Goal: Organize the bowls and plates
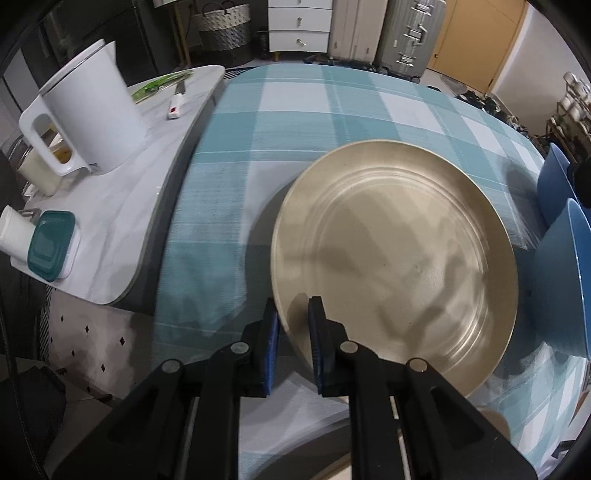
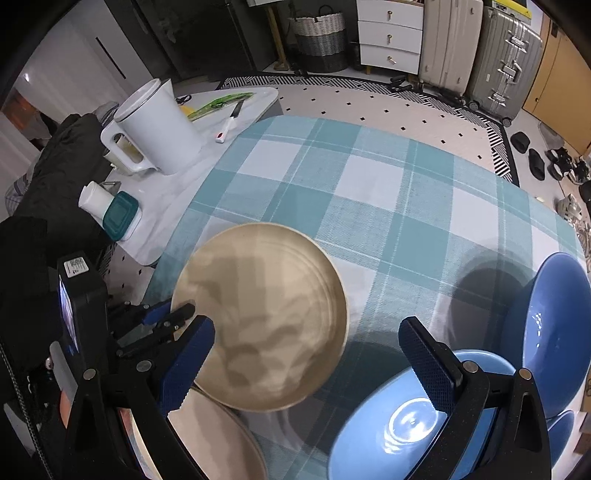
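My left gripper (image 1: 293,332) is shut on the near rim of a beige plate (image 1: 395,258), one pad under the rim and one on top. The right wrist view shows this plate (image 2: 266,317) tilted and held above the checked tablecloth (image 2: 369,192), casting a shadow, with the left gripper (image 2: 173,314) at its left edge. A second beige plate (image 2: 214,435) lies below it near the front edge. My right gripper (image 2: 308,354) stands open with nothing between its fingers. One blue bowl (image 2: 399,424) sits under its right finger, and another blue bowl (image 2: 554,332) stands at the far right.
A white side table (image 1: 122,221) on the left holds a white jug (image 1: 92,118), a teal-lidded box (image 1: 50,243), a white cup (image 1: 14,229) and a knife (image 1: 177,99). Two blue bowls (image 1: 565,273) crowd the right edge. Suitcases (image 2: 480,55) and drawers (image 2: 389,33) stand beyond.
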